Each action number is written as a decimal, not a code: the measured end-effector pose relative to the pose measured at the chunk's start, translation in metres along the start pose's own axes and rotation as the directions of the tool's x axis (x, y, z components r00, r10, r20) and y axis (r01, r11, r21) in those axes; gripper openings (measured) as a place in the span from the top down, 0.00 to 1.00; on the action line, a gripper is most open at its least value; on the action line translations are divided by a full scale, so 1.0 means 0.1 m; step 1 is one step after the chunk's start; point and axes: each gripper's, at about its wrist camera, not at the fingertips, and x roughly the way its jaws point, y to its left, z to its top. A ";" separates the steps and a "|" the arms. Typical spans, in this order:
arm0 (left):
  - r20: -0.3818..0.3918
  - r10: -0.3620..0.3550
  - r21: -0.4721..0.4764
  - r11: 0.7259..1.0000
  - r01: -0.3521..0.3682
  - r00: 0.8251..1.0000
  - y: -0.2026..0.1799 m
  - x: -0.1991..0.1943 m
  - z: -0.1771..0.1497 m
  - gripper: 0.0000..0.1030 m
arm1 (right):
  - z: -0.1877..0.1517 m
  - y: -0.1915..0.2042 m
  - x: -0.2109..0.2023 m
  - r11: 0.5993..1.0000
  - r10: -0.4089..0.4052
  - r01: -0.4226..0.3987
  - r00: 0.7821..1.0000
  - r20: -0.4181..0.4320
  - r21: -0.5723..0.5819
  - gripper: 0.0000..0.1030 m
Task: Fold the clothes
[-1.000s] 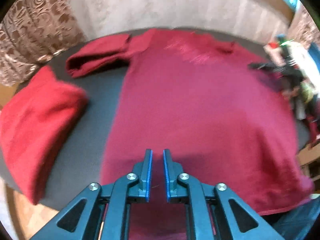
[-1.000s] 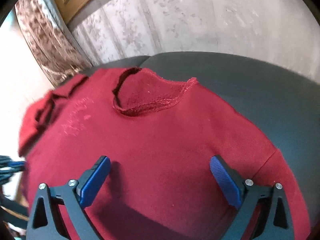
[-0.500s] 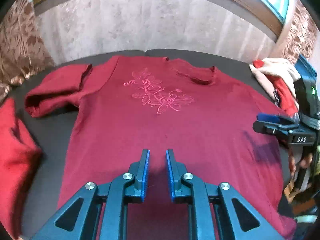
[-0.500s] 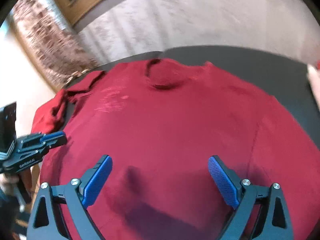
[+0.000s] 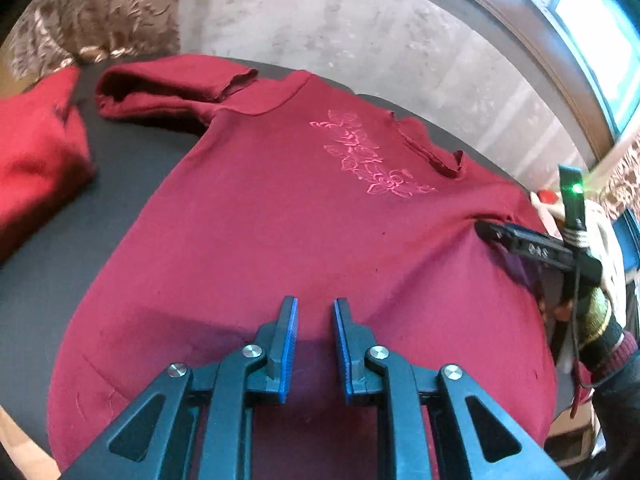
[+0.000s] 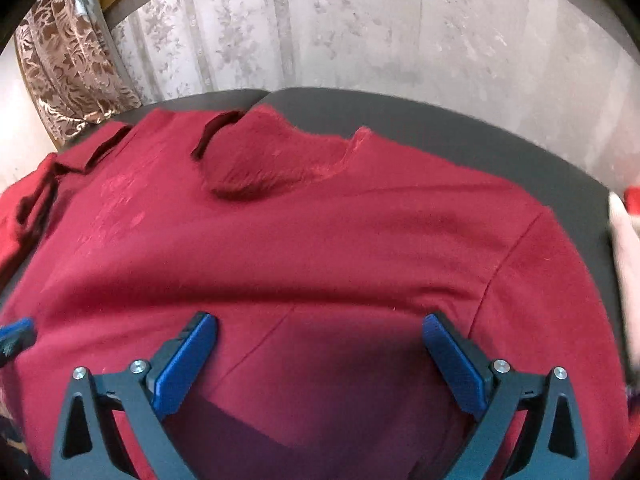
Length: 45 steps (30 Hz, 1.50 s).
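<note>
The shirt [image 5: 280, 240] lies flat. The left gripper [image 5: 314, 320] is narrow and opening, the right gripper [image 6: 320, 332] wide and opening — both empty. Pinch the near hem squarely before lifting.

Dark counter [image 5: 132, 168] bare between spread shirt [image 5: 280, 240] and folded red garment [image 5: 36, 168] at left. Far strip behind collar open to wall [image 6: 400, 40]. Right edge crowded: pale clothes pile [image 6: 624, 248].

patterned curtain [image 5: 92, 12], grey wall [image 6: 400, 32], window [image 5: 592, 36]
</note>
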 end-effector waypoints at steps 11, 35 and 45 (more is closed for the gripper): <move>0.077 0.000 0.078 0.997 -0.006 0.997 -0.20 0.07 0.91 0.82 | 0.05 -0.04 -0.21 0.999 0.031 -0.032 0.997 -0.076 -0.011 0.00; 0.109 0.117 0.216 0.967 -0.138 0.987 -0.39 1.37 1.87 0.78 | 0.91 -0.32 0.48 0.935 0.254 -0.246 0.967 0.002 0.257 0.00; 0.144 0.281 0.071 0.953 -0.293 0.949 -0.04 1.38 1.96 0.77 | 1.43 0.17 0.90 0.994 0.109 -0.108 0.993 0.050 -0.010 0.00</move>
